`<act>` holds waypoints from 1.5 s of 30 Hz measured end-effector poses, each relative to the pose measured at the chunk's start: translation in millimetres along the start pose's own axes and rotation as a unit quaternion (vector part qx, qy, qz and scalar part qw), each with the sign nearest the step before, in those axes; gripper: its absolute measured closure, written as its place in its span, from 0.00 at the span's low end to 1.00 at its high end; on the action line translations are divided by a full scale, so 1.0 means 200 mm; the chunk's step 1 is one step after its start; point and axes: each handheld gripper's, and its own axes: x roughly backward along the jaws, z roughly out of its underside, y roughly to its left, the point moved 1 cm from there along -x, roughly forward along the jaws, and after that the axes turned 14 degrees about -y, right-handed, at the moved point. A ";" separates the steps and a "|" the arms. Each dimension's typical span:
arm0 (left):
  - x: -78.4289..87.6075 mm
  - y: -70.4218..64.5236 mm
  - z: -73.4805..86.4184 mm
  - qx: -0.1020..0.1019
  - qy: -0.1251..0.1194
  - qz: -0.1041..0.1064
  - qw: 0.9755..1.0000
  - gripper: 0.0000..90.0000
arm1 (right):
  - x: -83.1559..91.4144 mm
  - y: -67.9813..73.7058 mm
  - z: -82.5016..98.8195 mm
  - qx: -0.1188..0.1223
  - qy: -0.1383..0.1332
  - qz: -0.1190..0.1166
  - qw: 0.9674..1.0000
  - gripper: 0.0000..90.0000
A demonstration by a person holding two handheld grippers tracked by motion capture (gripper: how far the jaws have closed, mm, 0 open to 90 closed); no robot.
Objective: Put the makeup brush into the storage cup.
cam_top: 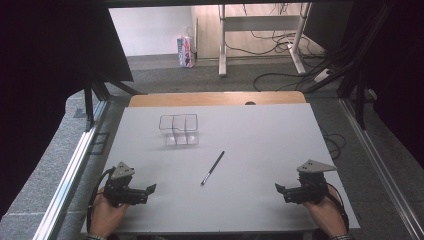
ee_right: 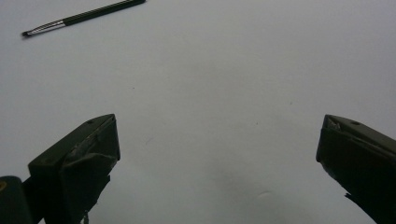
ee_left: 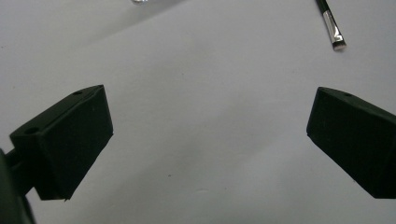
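Pretty plain setup here: white rectangular table [cam_top: 280, 135] with a strip of bare wood along the far edge. Left tool [cam_top: 145, 192], black with a grey three-cornered plate on top, held in a hand [cam_top: 106, 212] at the near left corner, pointing right toward the middle. Right tool [cam_top: 281, 192], same build, held in the other hand [cam_top: 324, 212] at the near right corner, pointing left. Both low over the table, well apart from each other.

From the left gripper view, left tool [ee_left: 210, 135] wide open, jaws far apart, nothing but bare white table between them. Same story in the right gripper view: right tool [ee_right: 217, 154] spread wide, gripping nothing.

Thin black makeup brush with a silver metal ferrule [cam_top: 213, 168] lying flat near the middle of the table, roughly between the two tools and a bit farther out, angled so the bristle end sits nearer and to the left, the handle running far-right. Brush tip also peeking in at the top right of the left gripper view [ee_left: 332, 27], and the whole front half at the top left of the right gripper view [ee_right: 79, 17]. Touching neither tool.

Small clear plastic organiser box with divided compartments [cam_top: 179, 130] farther back, left of centre, well apart from the brush. Looks empty, hard to be sure through the clear walls.

Beyond the table: grey carpet, white desk legs [cam_top: 222, 42], loose black cables [cam_top: 280, 75].
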 end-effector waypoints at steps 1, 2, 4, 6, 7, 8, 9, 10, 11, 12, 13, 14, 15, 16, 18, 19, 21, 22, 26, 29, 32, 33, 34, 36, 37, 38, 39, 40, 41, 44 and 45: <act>0.00 0.00 0.00 0.000 0.000 0.000 1.000 0.00 | 0.00 0.00 0.00 0.000 0.000 0.000 1.000 0.00; 0.00 0.00 0.00 -0.002 -0.003 0.001 1.000 0.00 | 0.00 0.00 0.00 0.001 -0.001 -0.001 1.000 0.00; 0.00 0.01 0.00 0.002 -0.007 0.001 1.000 0.00 | 0.00 0.00 -0.01 0.001 -0.003 -0.001 1.000 0.00; 0.01 0.01 0.01 0.011 -0.010 0.001 1.000 0.00 | 0.00 0.00 -0.01 0.003 -0.004 -0.003 1.000 0.00; 0.01 0.02 0.01 0.016 -0.012 0.001 1.000 0.00 | 0.00 0.00 -0.01 0.003 -0.004 -0.003 1.000 0.00; 0.01 0.02 0.00 0.021 -0.014 0.001 1.000 0.00 | 0.00 0.00 -0.01 0.001 -0.005 -0.005 1.000 0.00; 0.01 0.02 0.00 0.021 -0.014 0.001 1.000 0.00 | 0.00 0.00 -0.01 0.001 -0.005 -0.005 1.000 0.00; 0.01 0.02 0.00 0.025 -0.016 0.001 1.000 0.00 | 0.00 0.00 -0.01 -0.001 -0.004 -0.006 1.000 0.00; 0.01 0.03 0.00 0.028 -0.016 0.003 0.999 0.00 | 0.00 0.00 -0.01 -0.005 -0.004 -0.008 1.000 0.00; 0.01 0.03 0.01 0.030 -0.016 0.003 0.999 0.00 | 0.00 0.00 -0.01 -0.005 -0.004 -0.009 1.000 0.00; 0.01 0.03 0.01 0.031 -0.013 0.006 0.999 0.00 | -0.01 0.00 -0.01 -0.002 -0.004 -0.009 1.000 0.00; 0.00 0.03 0.01 0.034 -0.010 0.007 0.999 0.00 | -0.01 0.01 -0.01 -0.001 -0.005 -0.010 1.000 0.00; 0.00 0.03 0.01 0.035 -0.008 0.007 0.999 0.00 | -0.01 0.01 -0.01 0.001 -0.004 -0.010 1.000 0.00; 0.00 0.04 0.01 0.036 -0.007 0.007 0.999 0.00 | -0.01 0.01 -0.01 0.002 -0.004 -0.011 1.000 0.00; 0.00 0.04 0.01 0.036 -0.005 0.006 0.999 0.00 | -0.01 0.02 -0.02 0.004 -0.004 -0.011 1.000 0.00; 0.01 0.04 0.00 0.033 -0.002 0.003 0.999 0.00 | -0.01 0.02 -0.02 0.004 -0.002 -0.010 1.000 0.00; 0.00 0.04 0.00 0.031 0.002 0.001 1.000 0.00 | -0.01 0.02 -0.01 0.005 0.000 -0.009 1.000 0.00; 0.00 0.04 0.00 0.032 0.007 0.000 0.999 0.00 | -0.01 0.02 -0.01 0.005 0.001 -0.010 1.000 0.00; -0.01 0.05 -0.02 0.030 0.016 -0.002 0.999 0.01 | -0.02 0.02 -0.01 0.004 0.006 -0.009 1.000 0.00; -0.01 0.05 -0.04 0.029 0.015 -0.002 0.999 0.01 | -0.02 0.01 -0.01 0.004 0.008 -0.010 1.000 0.00; -0.02 0.04 -0.05 0.031 0.014 -0.003 0.999 0.01 | -0.02 0.01 -0.01 0.006 0.008 -0.011 1.000 0.00; -0.03 0.04 -0.06 0.029 0.015 0.000 0.999 0.01 | -0.02 0.01 -0.01 0.007 0.004 -0.010 1.000 0.00; -0.03 0.04 -0.06 0.029 0.015 0.000 0.999 0.01 | -0.02 0.01 -0.01 0.007 0.004 -0.010 1.000 0.00; -0.04 0.03 -0.07 0.026 0.021 0.005 0.999 0.01 | -0.02 0.01 -0.01 0.007 0.002 -0.010 1.000 0.00; -0.05 0.02 -0.08 0.021 0.024 0.006 0.999 0.01 | -0.02 0.01 -0.01 0.007 0.002 -0.010 1.000 0.00; -0.05 0.02 -0.08 0.021 0.024 0.006 0.999 0.01 | -0.02 0.01 -0.01 0.007 0.002 -0.010 1.000 0.00; -0.06 0.01 -0.09 0.019 0.025 0.008 0.999 0.01 | -0.02 0.01 -0.01 0.007 0.003 -0.011 1.000 0.00; -0.06 0.01 -0.10 0.018 0.026 0.011 0.999 0.01 | -0.03 0.02 -0.01 0.007 0.005 -0.012 1.000 0.00; -0.07 0.01 -0.11 0.017 0.027 0.013 0.999 0.01 | -0.03 0.02 -0.01 0.007 0.006 -0.013 1.000 0.00; -0.08 0.00 -0.13 0.013 0.028 0.016 0.999 0.01 | -0.03 0.02 -0.01 0.007 0.006 -0.012 1.000 0.00; -0.09 -0.01 -0.15 0.010 0.029 0.018 0.999 0.01 | -0.03 0.02 -0.01 0.004 0.006 -0.011 1.000 0.00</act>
